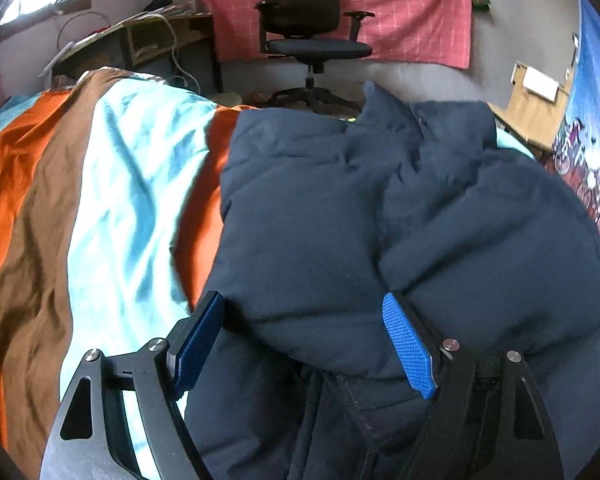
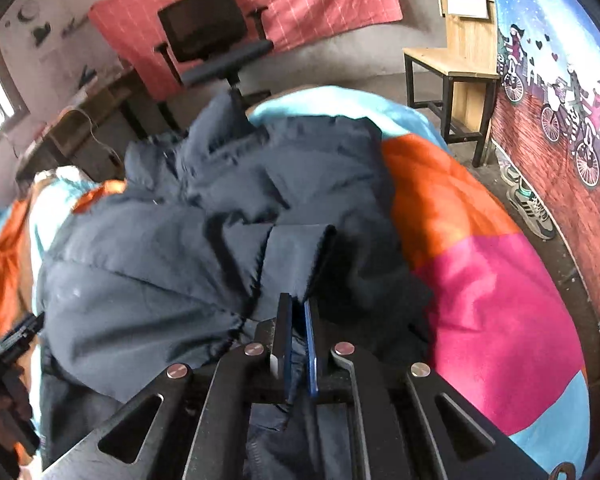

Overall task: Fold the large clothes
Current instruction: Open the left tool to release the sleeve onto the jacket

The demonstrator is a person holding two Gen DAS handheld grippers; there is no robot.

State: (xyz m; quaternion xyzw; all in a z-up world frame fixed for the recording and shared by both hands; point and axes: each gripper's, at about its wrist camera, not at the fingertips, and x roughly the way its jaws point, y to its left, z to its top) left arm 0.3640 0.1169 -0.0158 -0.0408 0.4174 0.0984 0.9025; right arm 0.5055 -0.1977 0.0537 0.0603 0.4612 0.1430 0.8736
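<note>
A dark navy puffer jacket (image 1: 360,216) lies bunched on a bed with a striped cover (image 1: 112,184). My left gripper (image 1: 304,320) is open, its blue pads (image 1: 408,344) spread wide at the jacket's near edge, with padded cloth bulging between them. In the right wrist view the jacket (image 2: 172,248) fills the middle. My right gripper (image 2: 298,312) is shut on a sleeve cuff (image 2: 296,252) of the jacket, which stands up between the pads. The left gripper (image 2: 20,340) shows at the far left edge of that view.
The bed cover (image 2: 480,300) has orange, pink and light blue patches. A black office chair (image 1: 312,28) stands beyond the bed before a pink wall cloth. A cluttered desk (image 1: 140,36) is at the back left. A wooden table (image 2: 452,76) and sneakers (image 2: 528,200) are at the right.
</note>
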